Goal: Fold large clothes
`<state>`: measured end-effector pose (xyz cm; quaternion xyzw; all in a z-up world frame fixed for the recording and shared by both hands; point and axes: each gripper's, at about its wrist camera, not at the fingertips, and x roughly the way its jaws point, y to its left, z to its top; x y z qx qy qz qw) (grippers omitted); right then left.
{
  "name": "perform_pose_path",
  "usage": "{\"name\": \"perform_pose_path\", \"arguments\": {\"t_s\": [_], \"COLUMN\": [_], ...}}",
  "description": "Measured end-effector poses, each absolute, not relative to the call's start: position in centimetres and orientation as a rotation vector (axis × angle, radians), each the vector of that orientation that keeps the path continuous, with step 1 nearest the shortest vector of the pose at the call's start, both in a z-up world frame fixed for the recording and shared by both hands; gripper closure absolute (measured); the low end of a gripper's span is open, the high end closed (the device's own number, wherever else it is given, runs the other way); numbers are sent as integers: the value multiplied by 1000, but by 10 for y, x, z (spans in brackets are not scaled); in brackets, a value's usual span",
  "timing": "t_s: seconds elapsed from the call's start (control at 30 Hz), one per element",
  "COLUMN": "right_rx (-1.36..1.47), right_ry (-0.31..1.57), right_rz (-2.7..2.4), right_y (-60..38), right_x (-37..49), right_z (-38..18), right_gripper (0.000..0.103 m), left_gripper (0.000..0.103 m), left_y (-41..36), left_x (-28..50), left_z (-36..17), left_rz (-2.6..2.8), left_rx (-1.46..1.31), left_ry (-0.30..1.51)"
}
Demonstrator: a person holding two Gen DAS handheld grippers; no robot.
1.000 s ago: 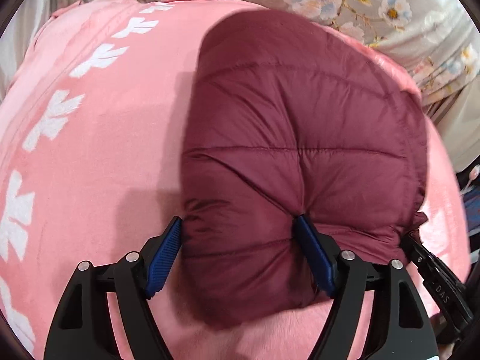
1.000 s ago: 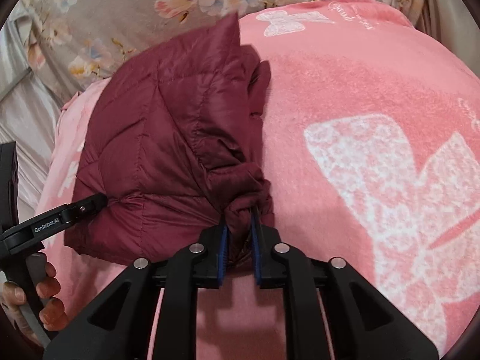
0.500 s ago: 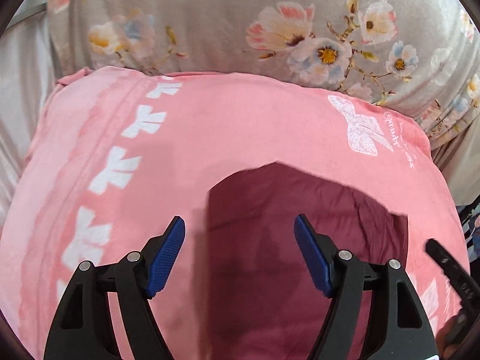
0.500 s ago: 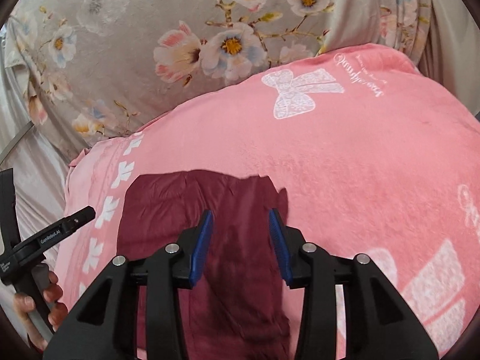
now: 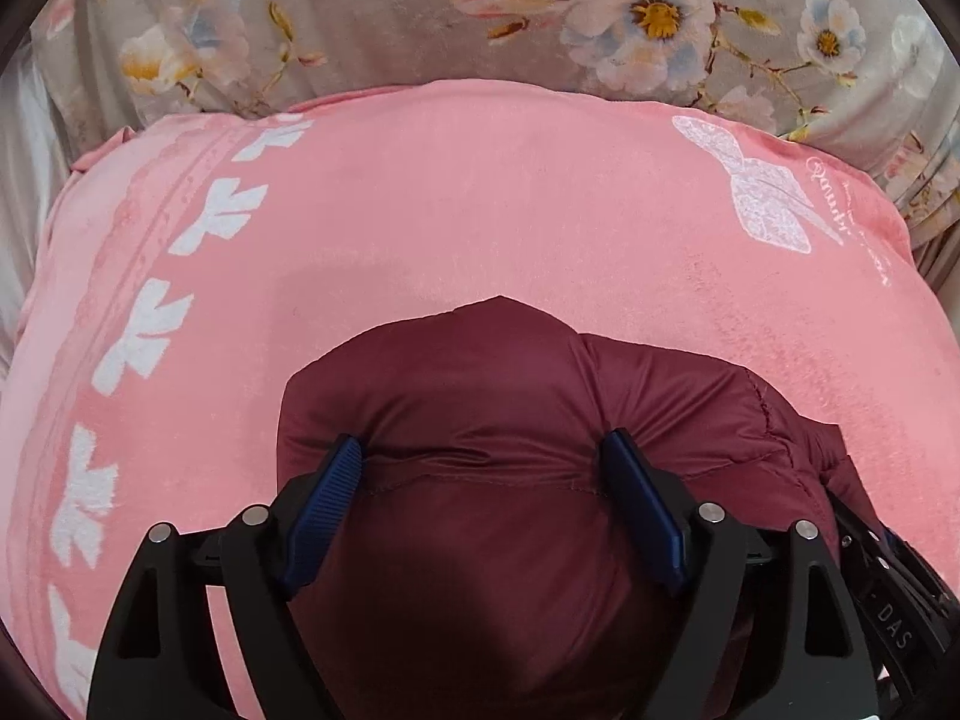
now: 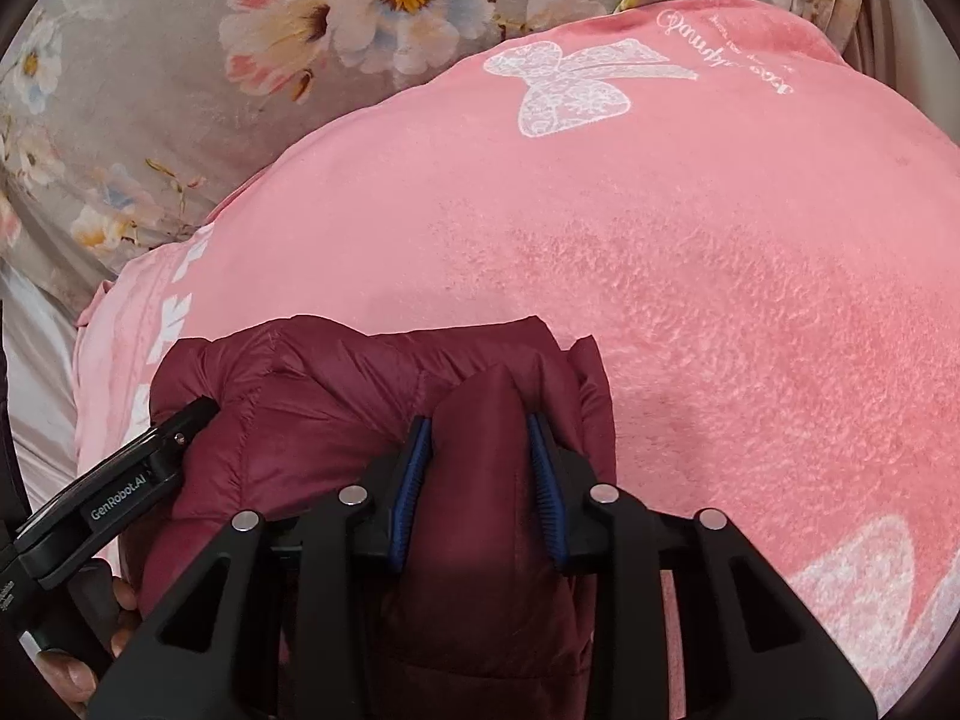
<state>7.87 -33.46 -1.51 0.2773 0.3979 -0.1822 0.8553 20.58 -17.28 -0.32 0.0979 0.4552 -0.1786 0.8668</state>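
A maroon quilted puffer jacket (image 5: 492,396) lies bunched on a pink blanket (image 5: 480,192). My left gripper (image 5: 486,462) is open, its blue pads pressed against the puffy fabric on either side of a fold. In the right wrist view the jacket (image 6: 336,384) bulges up between the pads of my right gripper (image 6: 480,438), which is open about a hand's width with a fold of the jacket between its fingers. The left gripper's black finger (image 6: 150,456) shows at the jacket's left edge.
The pink blanket (image 6: 690,276) has white bow prints and covers the bed. A grey floral sheet (image 5: 420,18) lies beyond its far edge. A hand (image 6: 90,648) holds the left tool at lower left.
The right gripper let go of the jacket edge and opened. Both grippers lifted away, then came back down onto the jacket, which is now folded over and nearer to the cameras.
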Motion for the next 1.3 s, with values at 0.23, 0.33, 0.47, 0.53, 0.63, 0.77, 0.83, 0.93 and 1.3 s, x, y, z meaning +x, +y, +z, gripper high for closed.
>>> {"name": "perform_pose_path", "arguments": {"t_s": [0.23, 0.33, 0.47, 0.53, 0.63, 0.77, 0.83, 0.93, 1.3], "right_rx": [491, 465, 449, 445, 442, 444, 445, 444, 487], "right_ry": [806, 799, 793, 791, 788, 782, 779, 777, 767], "right_rz": [-425, -440, -450, -452, -453, -454, -454, -454, -410], "right_y": [-324, -321, -319, -319, -319, -318, -318, -319, -325], "right_x": [85, 87, 90, 89, 90, 89, 89, 89, 83], "right_z": [-24, -26, -27, -28, -29, -29, -30, -30, -28], "right_gripper": [72, 72, 72, 72, 72, 72, 72, 72, 70], "left_gripper": [15, 14, 13, 13, 12, 12, 12, 11, 12], "left_y": [-180, -182, -183, -184, -184, -185, -186, -188, -181], "left_x": [205, 206, 205, 205, 205, 204, 205, 205, 203], "left_z": [-19, -23, -27, -29, -30, -31, -31, -32, -27], "left_rz": [-340, -326, -312, -308, -305, -300, -296, -292, -306], "left_rx": [231, 242, 252, 255, 255, 257, 259, 259, 240], "left_ry": [893, 878, 859, 853, 846, 838, 834, 829, 846]}}
